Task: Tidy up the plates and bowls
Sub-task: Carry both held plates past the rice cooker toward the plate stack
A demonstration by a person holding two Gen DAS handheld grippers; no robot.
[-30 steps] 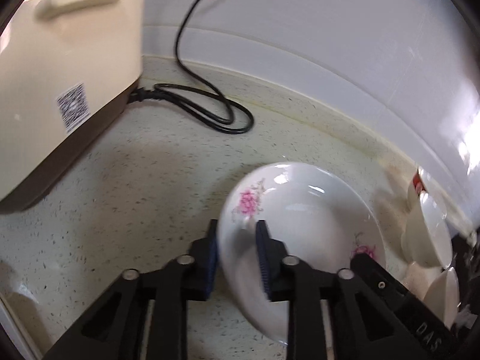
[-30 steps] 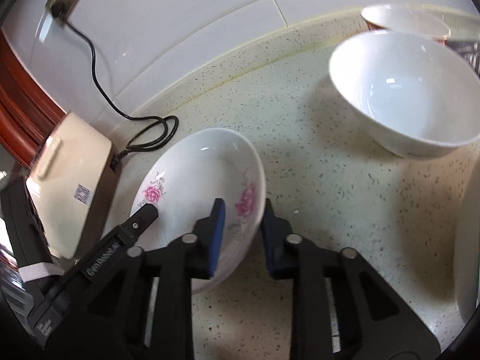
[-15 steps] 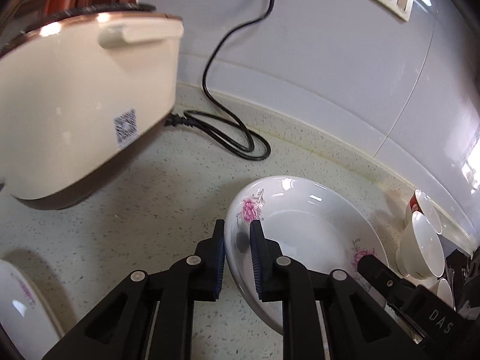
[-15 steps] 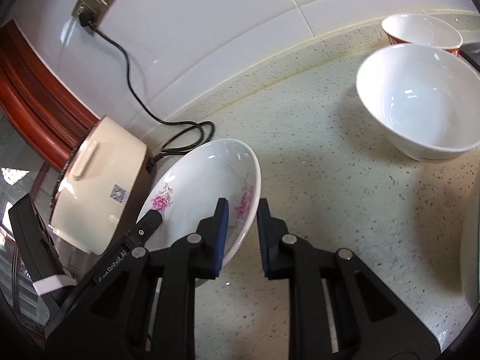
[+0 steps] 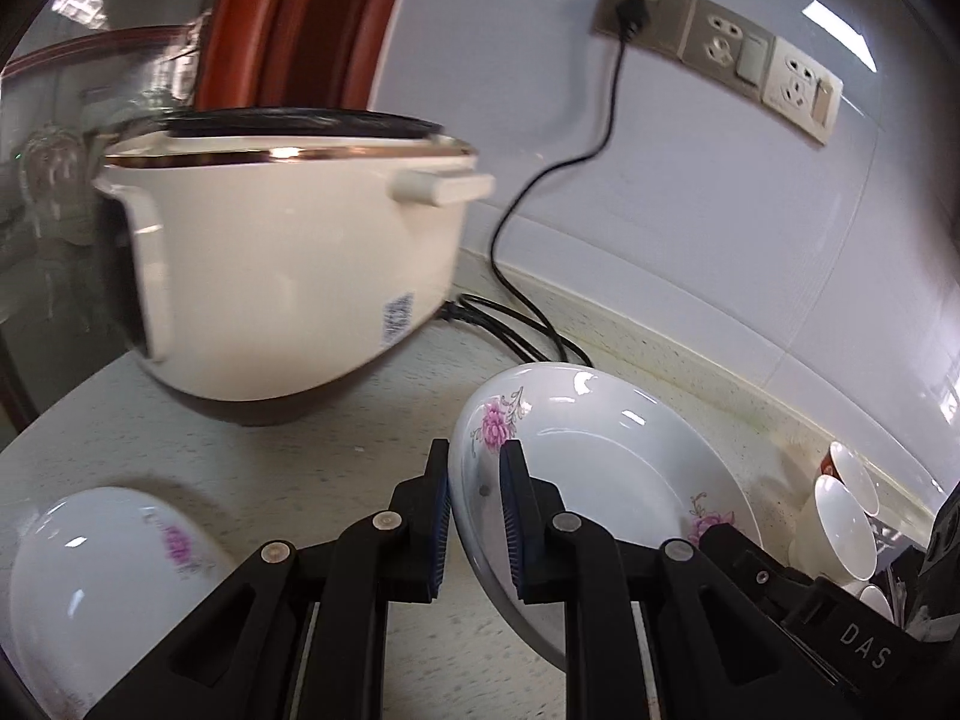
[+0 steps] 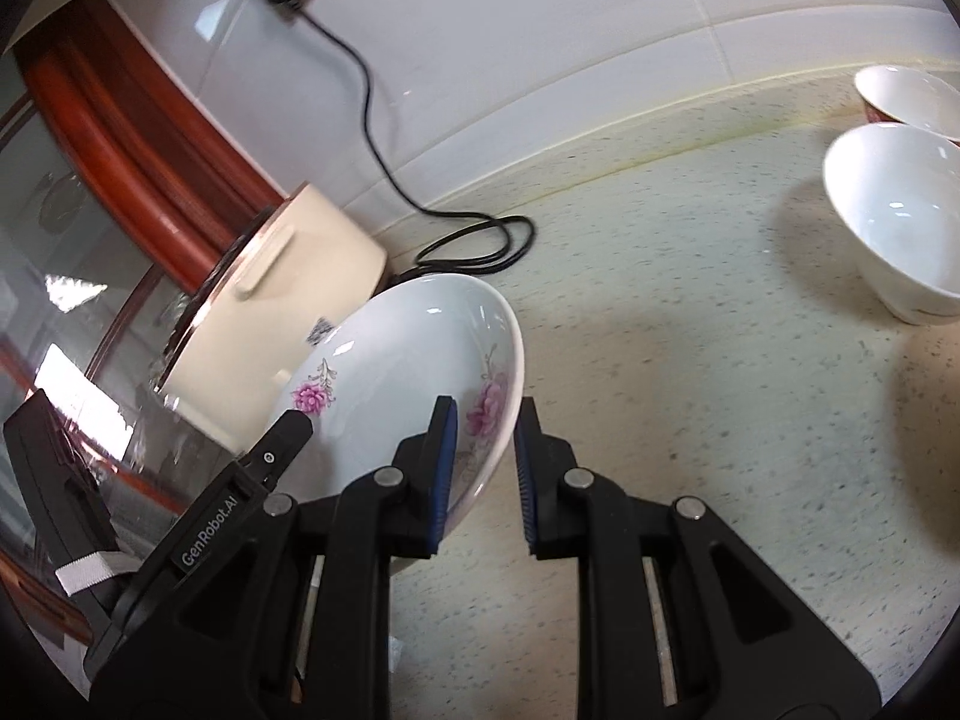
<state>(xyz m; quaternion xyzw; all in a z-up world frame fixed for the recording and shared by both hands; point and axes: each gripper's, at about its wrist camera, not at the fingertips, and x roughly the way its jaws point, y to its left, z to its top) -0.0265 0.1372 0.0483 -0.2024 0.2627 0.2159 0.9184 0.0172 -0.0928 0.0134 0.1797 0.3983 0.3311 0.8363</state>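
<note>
A white deep plate with pink flowers (image 5: pixel 606 456) is held above the speckled counter by both grippers. My left gripper (image 5: pixel 474 504) is shut on its left rim. My right gripper (image 6: pixel 483 456) is shut on its right rim; the plate (image 6: pixel 408 372) tilts toward the left there. A second flowered plate (image 5: pixel 102 582) lies on the counter at the lower left of the left wrist view. White bowls (image 6: pixel 894 210) stand at the right of the right wrist view, and show small at the right edge of the left wrist view (image 5: pixel 840 516).
A cream rice cooker (image 5: pixel 288 282) stands at the left, its black cord (image 5: pixel 540 180) running to a wall socket (image 5: pixel 636 6). A white tiled wall backs the counter (image 6: pixel 690 360). A red-patterned bowl (image 6: pixel 900 90) stands behind the white bowl.
Both grippers have lifted the flowered plate off the counter and carried it upward and leftward. The rice cooker and the second plate have come into fuller view.
</note>
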